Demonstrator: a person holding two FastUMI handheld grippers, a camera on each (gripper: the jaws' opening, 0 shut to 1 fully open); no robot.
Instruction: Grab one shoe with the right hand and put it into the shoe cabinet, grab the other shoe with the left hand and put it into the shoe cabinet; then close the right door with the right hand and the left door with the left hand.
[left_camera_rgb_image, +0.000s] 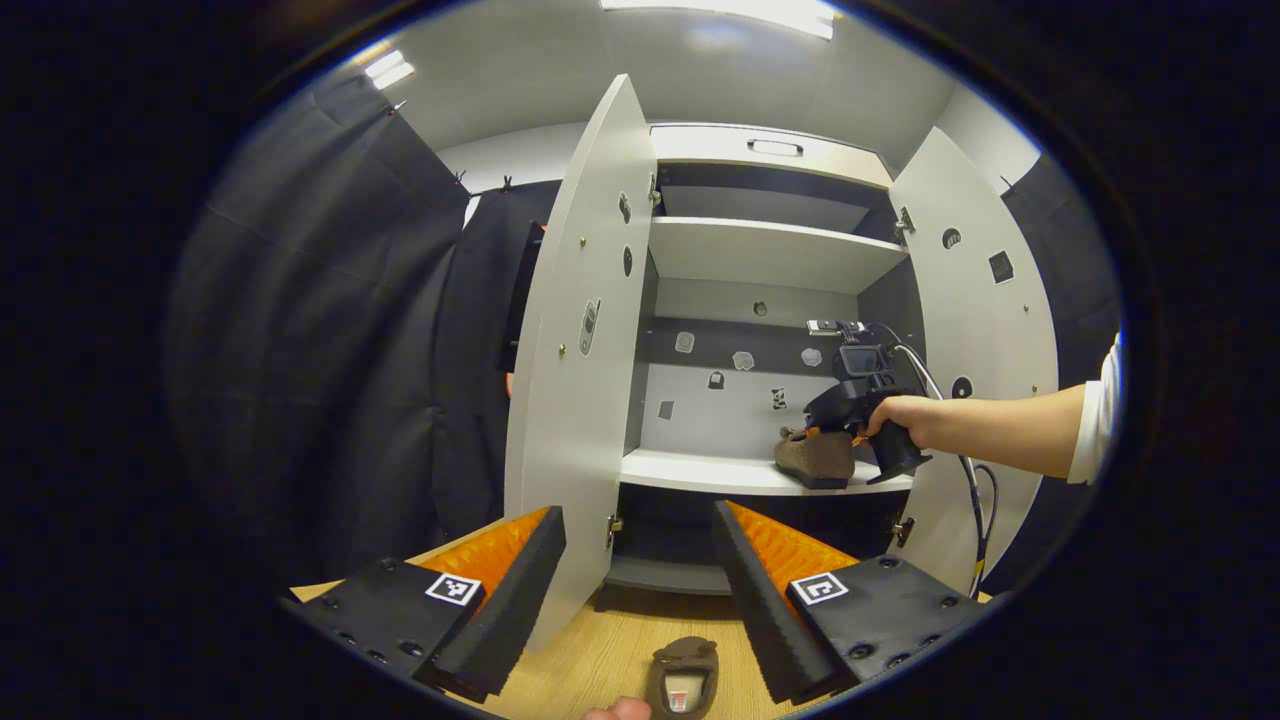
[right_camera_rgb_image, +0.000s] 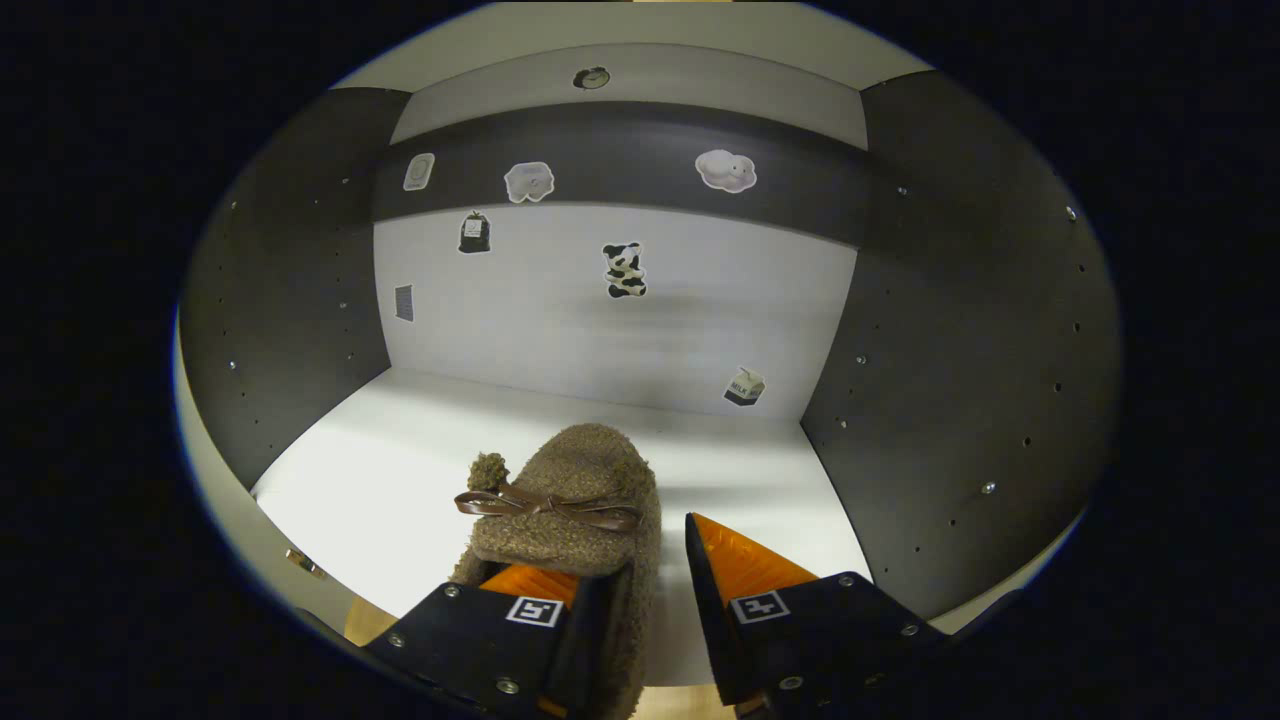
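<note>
A white sleeve (left_camera_rgb_image: 1098, 420); square markers on both tongs (left_camera_rgb_image: 635, 600).

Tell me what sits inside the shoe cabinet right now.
One brown fuzzy shoe with a bow rests on the white middle shelf, the right tongs open around its side. The shelves above look bare. The lower compartment is dark and partly hidden.
</note>
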